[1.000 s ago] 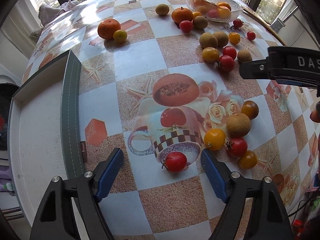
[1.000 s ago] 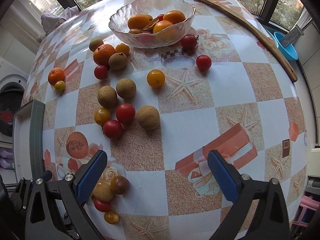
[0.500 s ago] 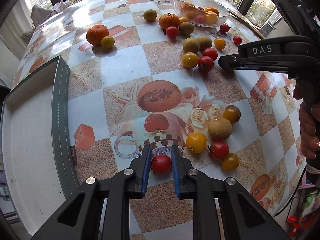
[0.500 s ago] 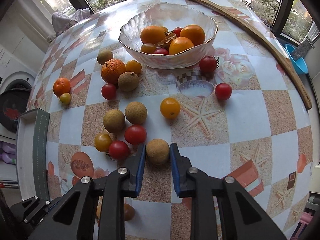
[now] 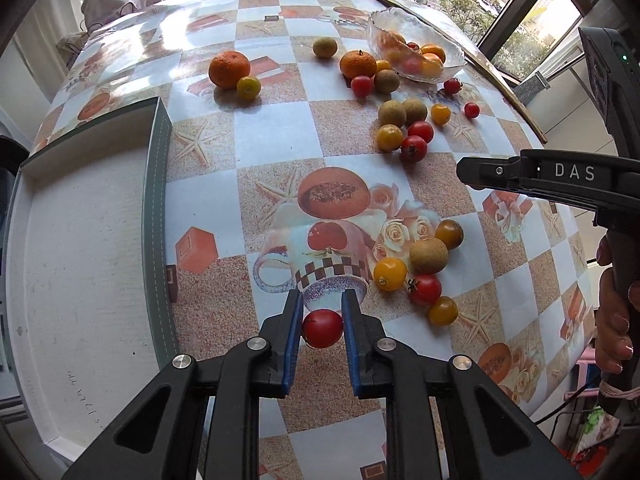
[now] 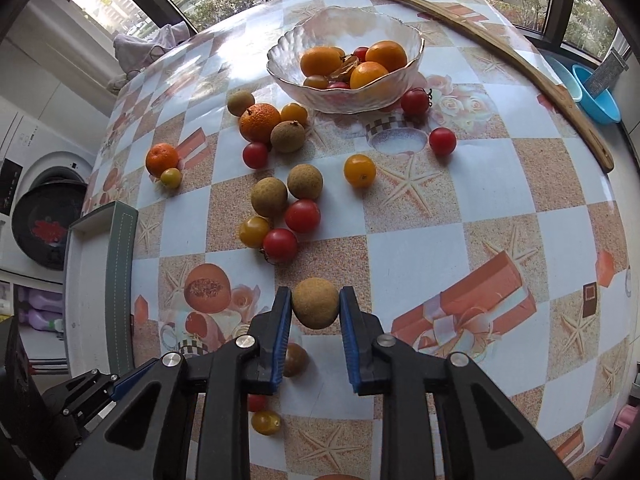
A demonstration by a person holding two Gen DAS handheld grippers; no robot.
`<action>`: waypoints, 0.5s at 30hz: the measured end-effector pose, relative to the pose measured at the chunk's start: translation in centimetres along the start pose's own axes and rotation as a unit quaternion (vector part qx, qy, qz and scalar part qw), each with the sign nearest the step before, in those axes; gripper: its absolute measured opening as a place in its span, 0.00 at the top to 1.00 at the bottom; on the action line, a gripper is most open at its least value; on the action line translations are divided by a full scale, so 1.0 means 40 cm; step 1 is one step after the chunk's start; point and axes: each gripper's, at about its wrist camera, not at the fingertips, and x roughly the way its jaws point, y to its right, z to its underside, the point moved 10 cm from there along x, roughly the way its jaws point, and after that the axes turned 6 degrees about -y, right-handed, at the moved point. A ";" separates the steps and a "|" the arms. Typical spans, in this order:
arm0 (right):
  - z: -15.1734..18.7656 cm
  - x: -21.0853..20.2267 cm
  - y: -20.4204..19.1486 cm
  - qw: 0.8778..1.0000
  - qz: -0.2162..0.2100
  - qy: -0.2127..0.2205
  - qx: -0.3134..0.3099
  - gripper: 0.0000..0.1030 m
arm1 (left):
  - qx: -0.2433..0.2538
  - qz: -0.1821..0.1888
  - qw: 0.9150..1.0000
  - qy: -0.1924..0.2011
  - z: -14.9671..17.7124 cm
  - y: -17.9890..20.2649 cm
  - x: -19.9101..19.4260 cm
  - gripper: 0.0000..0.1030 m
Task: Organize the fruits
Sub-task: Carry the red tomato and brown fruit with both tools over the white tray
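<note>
My left gripper (image 5: 322, 306) is shut on a red cherry tomato (image 5: 322, 328) and holds it above the patterned tablecloth. My right gripper (image 6: 314, 302) is shut on a brown longan (image 6: 315, 308), lifted off the table; it also shows from the side in the left wrist view (image 5: 540, 178). Many loose fruits lie on the table: tomatoes, longans and oranges, such as a red tomato (image 6: 302, 216) and an orange (image 6: 259, 122). A glass bowl (image 6: 296, 84) at the far side holds several fruits.
A shallow white tray with a green rim (image 5: 158, 216) lies at the left of the table, also in the right wrist view (image 6: 120, 248). A wooden stick (image 6: 520, 64) lies along the far right edge. A blue basin (image 6: 596, 100) stands beyond the table.
Both grippers closed, the left on the red tomato and the right on the brown longan. Both have since lifted their fruit and drawn back from the table.
</note>
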 end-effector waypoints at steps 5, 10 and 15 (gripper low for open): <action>0.010 -0.024 -0.074 1.000 -0.015 -0.001 -0.022 0.75 | -0.020 0.001 1.000 0.020 -0.006 -0.057 -0.065 0.79; 0.006 -0.029 -0.174 0.998 -0.031 -0.004 -0.052 0.75 | -0.055 -0.011 0.998 0.038 -0.013 -0.146 -0.105 0.79; 0.000 -0.005 -0.308 0.995 -0.049 -0.014 -0.089 0.75 | -0.092 -0.042 0.994 0.052 -0.005 -0.285 -0.138 0.79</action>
